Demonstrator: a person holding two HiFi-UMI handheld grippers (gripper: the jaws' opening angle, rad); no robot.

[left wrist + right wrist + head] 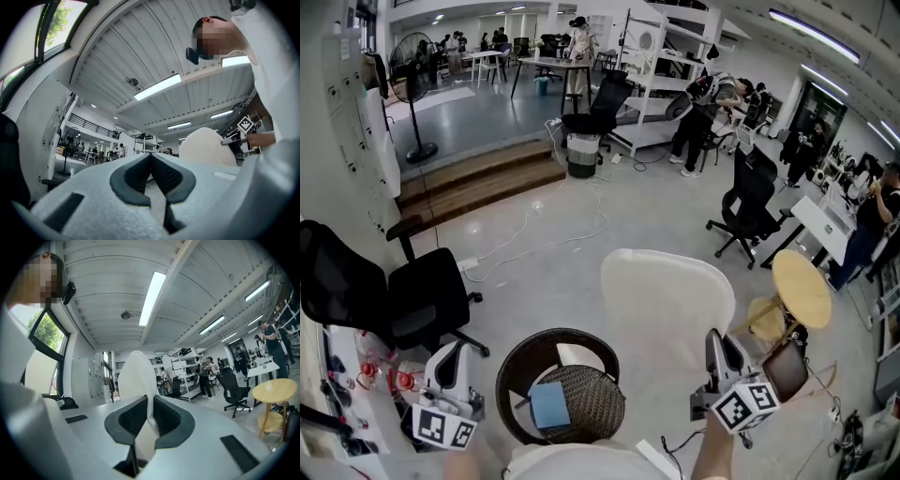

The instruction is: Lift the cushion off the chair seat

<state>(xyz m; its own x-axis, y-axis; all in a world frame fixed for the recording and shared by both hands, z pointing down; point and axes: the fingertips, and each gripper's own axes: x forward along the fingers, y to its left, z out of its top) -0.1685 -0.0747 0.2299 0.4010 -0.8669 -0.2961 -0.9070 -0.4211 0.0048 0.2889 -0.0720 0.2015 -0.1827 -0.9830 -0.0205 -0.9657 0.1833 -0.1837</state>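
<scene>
The white cushion (664, 305) hangs upright above the floor, clear of the round wicker chair (514, 367) at its left. My right gripper (713, 339) is shut on the cushion's right edge. In the right gripper view the cushion (135, 376) rises as a thin white slab pinched between the dark pads (166, 416). A blue square pad (548, 405) lies on the chair's woven seat. My left gripper (450, 359) is at the chair's left, shut with nothing in it. Its pads (166, 174) meet at the tips, and the cushion (206, 146) shows beyond them.
A black office chair (403, 300) stands close at the left, beside a table edge with small red items (380, 375). A round wooden stool (802, 287) is at the right. Another office chair (748, 211), floor cables (534, 234), a step and people lie farther off.
</scene>
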